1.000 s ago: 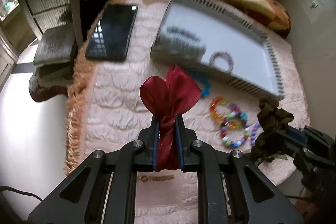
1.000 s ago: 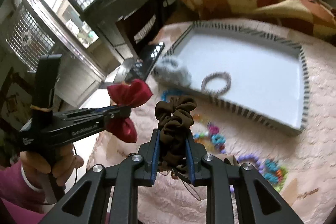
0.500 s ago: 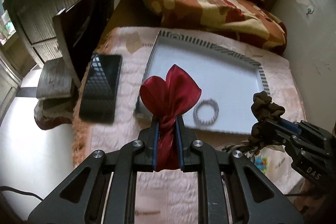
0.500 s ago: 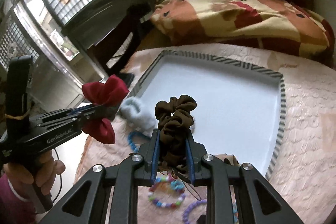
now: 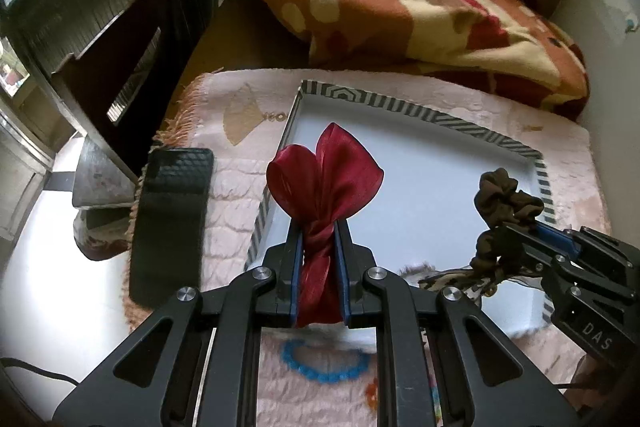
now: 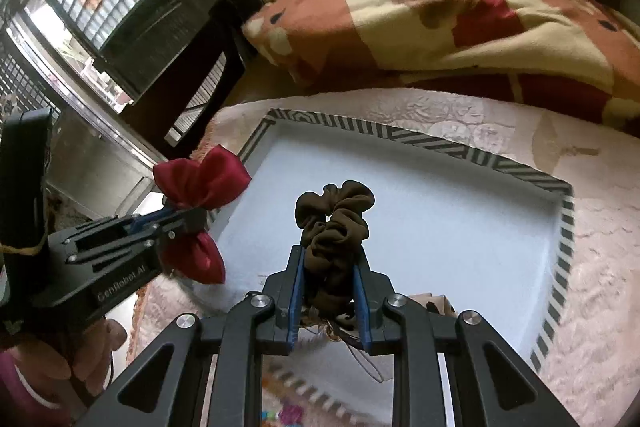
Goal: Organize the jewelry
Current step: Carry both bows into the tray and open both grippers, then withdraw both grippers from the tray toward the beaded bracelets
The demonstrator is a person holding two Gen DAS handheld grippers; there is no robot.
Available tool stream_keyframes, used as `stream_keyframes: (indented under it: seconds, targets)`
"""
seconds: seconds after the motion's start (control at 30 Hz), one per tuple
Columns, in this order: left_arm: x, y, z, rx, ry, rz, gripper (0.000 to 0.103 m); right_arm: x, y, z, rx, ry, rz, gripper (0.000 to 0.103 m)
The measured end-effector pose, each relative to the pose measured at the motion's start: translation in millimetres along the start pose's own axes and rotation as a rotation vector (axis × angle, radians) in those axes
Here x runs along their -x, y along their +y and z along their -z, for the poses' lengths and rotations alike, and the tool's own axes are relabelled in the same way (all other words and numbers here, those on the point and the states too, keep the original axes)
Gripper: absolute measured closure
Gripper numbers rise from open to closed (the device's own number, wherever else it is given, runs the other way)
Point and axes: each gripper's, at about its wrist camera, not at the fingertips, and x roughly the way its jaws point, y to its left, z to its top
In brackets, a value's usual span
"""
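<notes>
Over the tray (image 5: 472,126) now — your left gripper (image 5: 319,251) is clamped tight on a dark red satin bow (image 5: 324,171), pinched at the knot, loops fanned out past the fingertips, tail hanging down btwn the jaws. From the right wrist cam you can see that same left gripper (image 6: 188,217) w/ the bow (image 6: 202,179) held just above the tray's left rim (image 6: 256,143), your left hand (image 6: 52,367) wrapped round the handle. Your right gripper (image 6: 329,269) is closed on a brown scrunchie (image 6: 334,223), bunched up btwn the blue pads, some loose threads trailing under it. From the left cam, right gripper (image 5: 516,233) and scrunchie (image 5: 506,199) sit over the tray's right side, near the striped rim. Tray is white inside w/ a grey-and-white striped border, resting on a pink quilted cloth (image 5: 236,187). Black phone (image 5: 170,223) lies flat on the cloth left of the tray, apart from it. Blue bead bracelet (image 5: 324,367) lies on the cloth below the tray's near edge, partly hidden by your left gripper's frame; more coloured beads (image 6: 288,413) show at the bottom of the right cam, too blurred to tell what kind. Patterned red-and-cream blanket (image 5: 420,15) is bunched up beyond the tray.
</notes>
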Motion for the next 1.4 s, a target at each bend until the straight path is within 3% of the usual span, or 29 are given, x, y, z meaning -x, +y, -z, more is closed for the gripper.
stream_keyframes:
  seconds: [0.4, 0.5, 0.53, 0.67, 0.9, 1.13, 1.23, 1.4]
  targets:
    - [-55, 0, -18, 0.019, 0.111, -0.05, 0.089, -64, -18, -24, -0.024, 0.086, -0.045, 0.082]
    - [-62, 2, -19, 0.029, 0.128, -0.055, 0.089, -68, -24, -25, -0.035, 0.104, -0.044, 0.07]
    - [-64, 2, -19, 0.032, 0.13, -0.055, 0.089, -65, -26, -25, -0.039, 0.1, -0.039, 0.063]
    - [-68, 1, -18, 0.051, 0.143, -0.051, 0.085, -44, -29, -23, -0.039, 0.058, -0.036, 0.061]
    - [-52, -2, -15, 0.052, 0.105, -0.028, 0.058, -5, -28, -7, -0.048, -0.004, -0.006, 0.056]
    - [-16, -8, -3, 0.026, 0.025, -0.039, 0.052, 22, -13, 12, -0.046, -0.046, 0.018, 0.055]
    - [-5, -9, 3, 0.019, 0.005, -0.052, 0.052, 30, -6, 21, -0.041, -0.057, 0.026, 0.048]
    - [14, -8, 20, 0.016, -0.028, -0.071, 0.052, 41, 8, 38, -0.023, -0.075, 0.056, 0.047]
